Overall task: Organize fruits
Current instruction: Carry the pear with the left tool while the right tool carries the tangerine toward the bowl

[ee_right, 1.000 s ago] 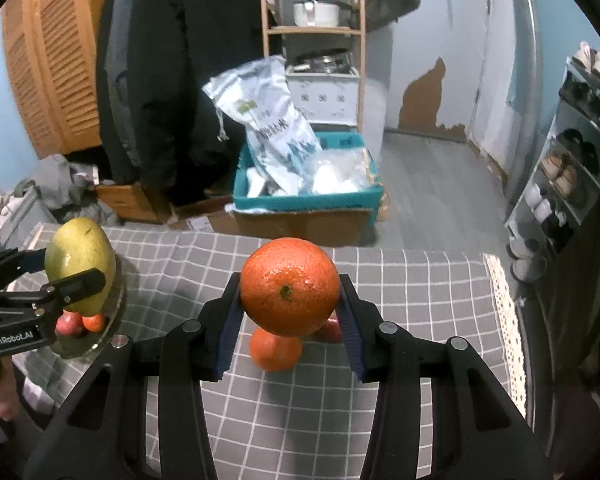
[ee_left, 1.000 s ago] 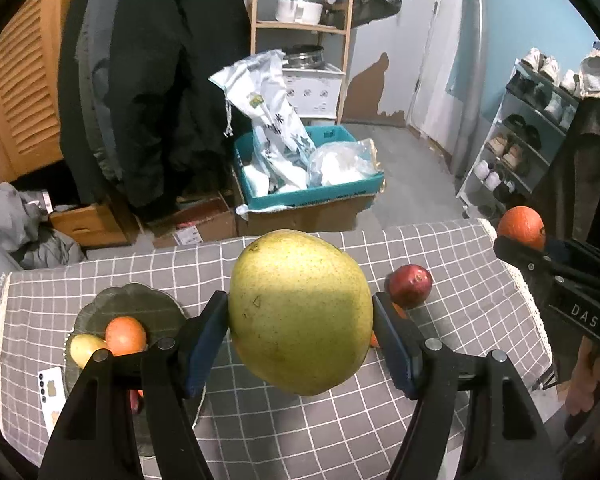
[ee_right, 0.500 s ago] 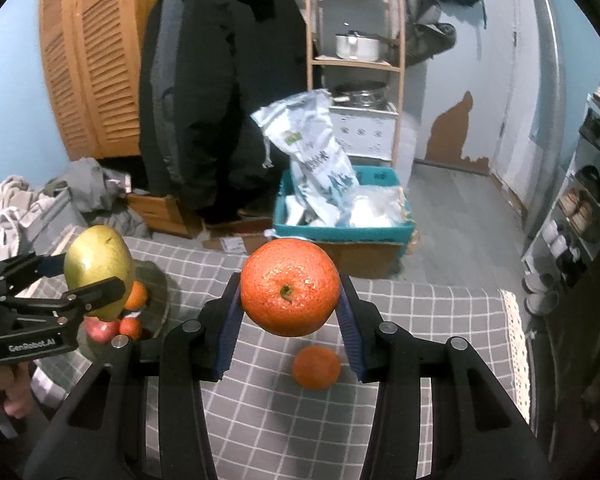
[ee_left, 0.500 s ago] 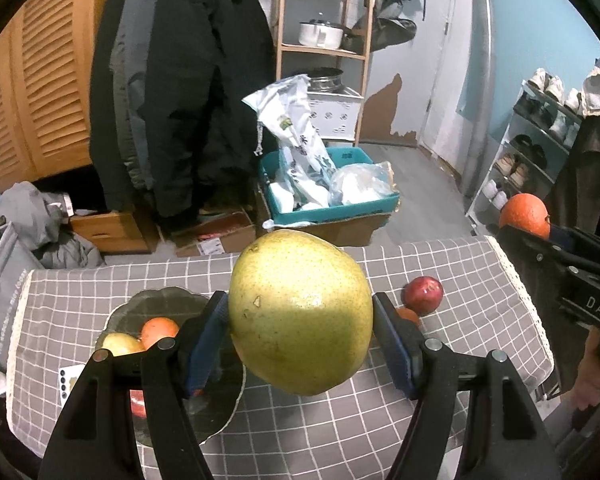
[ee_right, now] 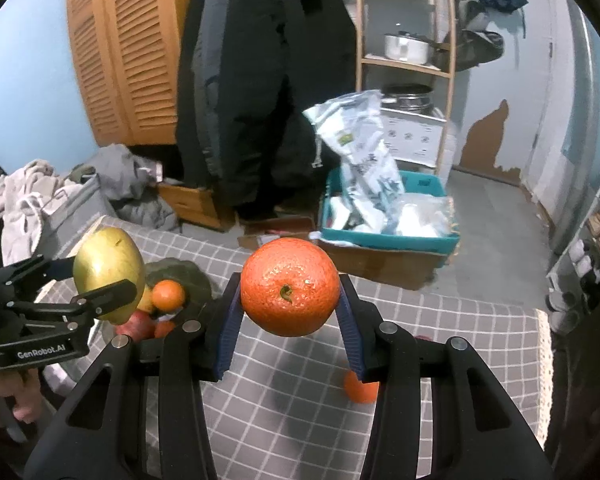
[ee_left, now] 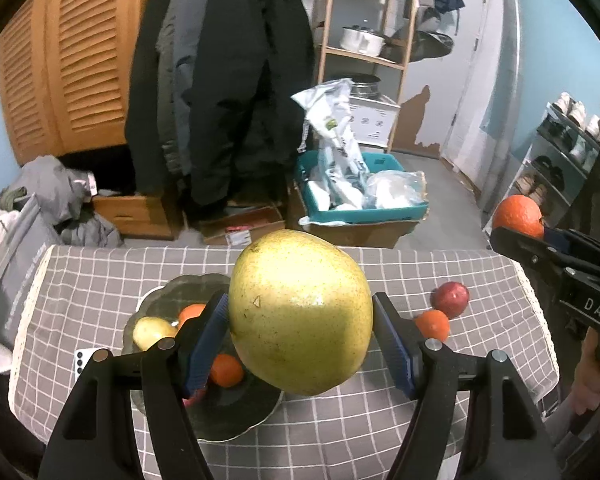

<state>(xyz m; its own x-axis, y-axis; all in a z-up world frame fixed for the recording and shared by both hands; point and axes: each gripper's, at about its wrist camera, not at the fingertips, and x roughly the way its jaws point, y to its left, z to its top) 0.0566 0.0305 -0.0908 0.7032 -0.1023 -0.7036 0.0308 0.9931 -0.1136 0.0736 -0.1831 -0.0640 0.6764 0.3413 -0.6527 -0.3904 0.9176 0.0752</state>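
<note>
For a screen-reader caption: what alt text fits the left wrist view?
The left gripper holds a large yellow-green pear above a dark plate of fruit on a grey checked tablecloth; a red apple lies beyond.

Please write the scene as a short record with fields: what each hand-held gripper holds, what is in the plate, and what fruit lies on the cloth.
left hand-held gripper: shut on pear, held above the table
right hand-held gripper: shut on big orange, held above the table
plate: dark, holds a small pear, two small oranges and something red, mostly hidden
cloth: grey check, with a red fruit and a loose orange lying close together
phone: white, beside the plate
</note>
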